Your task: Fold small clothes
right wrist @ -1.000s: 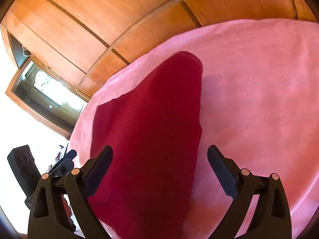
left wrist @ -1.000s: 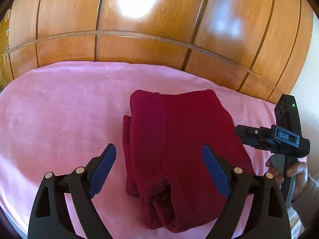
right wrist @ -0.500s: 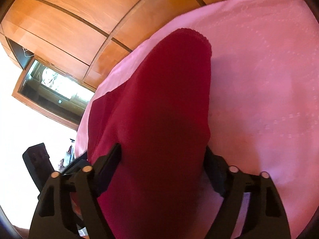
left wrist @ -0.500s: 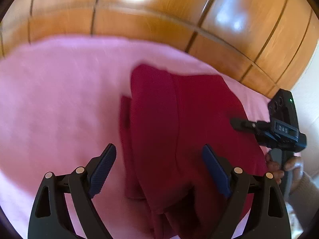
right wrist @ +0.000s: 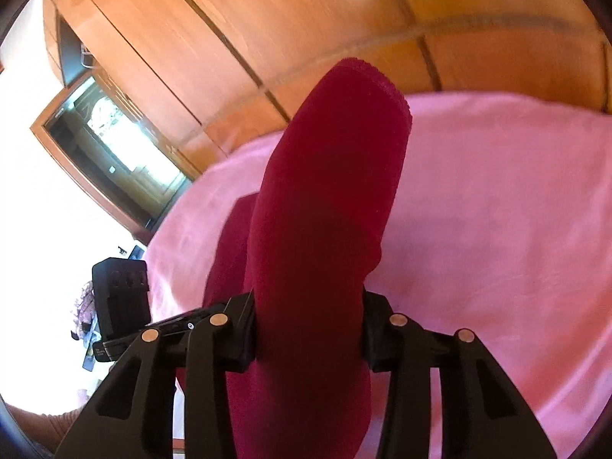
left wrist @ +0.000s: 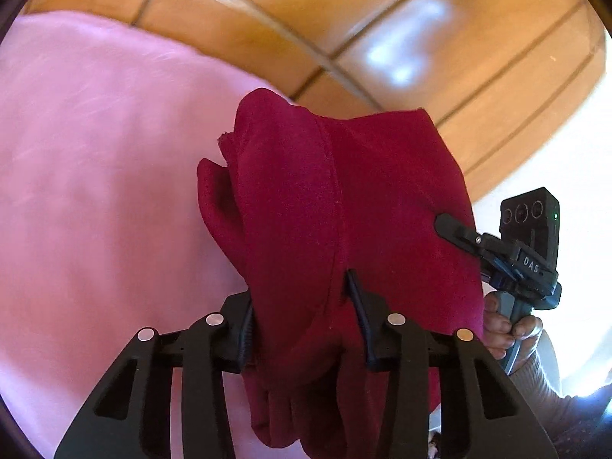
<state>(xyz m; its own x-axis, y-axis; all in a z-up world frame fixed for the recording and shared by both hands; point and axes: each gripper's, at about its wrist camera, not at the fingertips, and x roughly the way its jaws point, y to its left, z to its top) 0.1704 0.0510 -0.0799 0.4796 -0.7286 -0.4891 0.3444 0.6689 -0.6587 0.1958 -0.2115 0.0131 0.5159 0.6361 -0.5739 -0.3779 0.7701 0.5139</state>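
Observation:
A dark red garment (left wrist: 325, 191), folded lengthwise, rises off the pink bedspread (left wrist: 95, 191). My left gripper (left wrist: 302, 317) has its jaws closing, and both pads press a bunched near end of the cloth. In the right wrist view the same garment (right wrist: 332, 191) stands up as a thick roll. My right gripper (right wrist: 308, 321) also has its jaws closing, with the pads squeezing the roll from both sides. From the left wrist view the right gripper (left wrist: 451, 229) reaches into the garment's right edge, a hand (left wrist: 508, 329) on its handle.
Glossy wooden wall panels (left wrist: 420, 38) run behind the bed. A dark framed opening (right wrist: 114, 141) sits at the left in the right wrist view. The bedspread (right wrist: 497, 229) stretches wide to the right of the garment.
Both grippers went from wide open over the flat garment to closed on it. The cloth has come up off the bedspread, and the right gripper has risen with it.

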